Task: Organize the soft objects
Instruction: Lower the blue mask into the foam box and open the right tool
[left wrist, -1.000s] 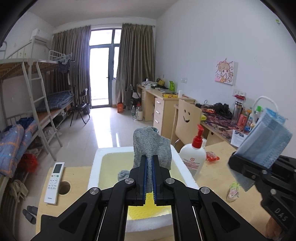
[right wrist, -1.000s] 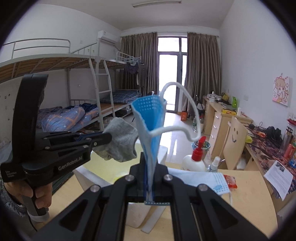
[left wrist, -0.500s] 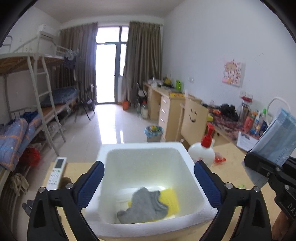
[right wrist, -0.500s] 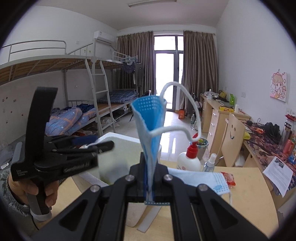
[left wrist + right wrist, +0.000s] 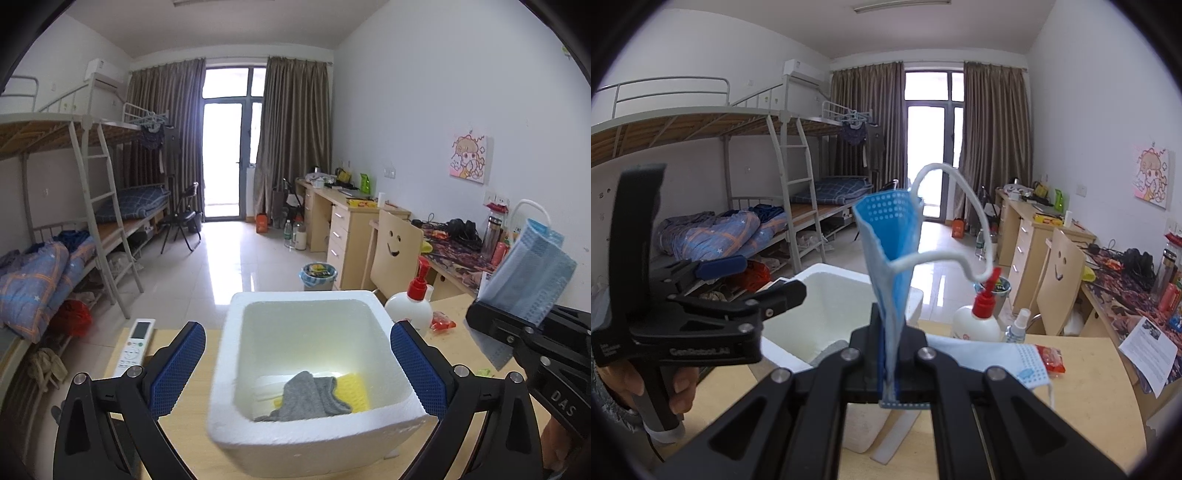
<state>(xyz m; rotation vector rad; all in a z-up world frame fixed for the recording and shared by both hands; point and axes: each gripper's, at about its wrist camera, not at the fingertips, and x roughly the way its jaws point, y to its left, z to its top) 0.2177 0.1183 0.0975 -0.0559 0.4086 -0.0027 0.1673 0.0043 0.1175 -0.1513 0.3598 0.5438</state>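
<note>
A grey sock (image 5: 310,397) lies in the white foam box (image 5: 303,299), partly over a yellow sponge (image 5: 354,391). My left gripper (image 5: 297,330) hovers over the box's near side. Its jaws are opening wide, with nothing between the blue pads (image 5: 177,365). In the right wrist view the left gripper (image 5: 768,277) sits at the left, held by a hand. My right gripper (image 5: 888,332) is shut on a folded blue face mask (image 5: 886,251) that stands upright, its white ear loop curling out. A second mask (image 5: 997,354) lies on the wooden table beyond it.
A white lotion bottle with a red pump (image 5: 410,310) and a small red packet (image 5: 441,319) stand right of the box. A white remote (image 5: 135,345) lies to its left. A small spray bottle (image 5: 1017,326) stands by the lotion bottle.
The left gripper opened and dropped the grey sock, which now lies in the box on the sponge. The left hand shifted slightly over the box. The right gripper kept still with the mask.
</note>
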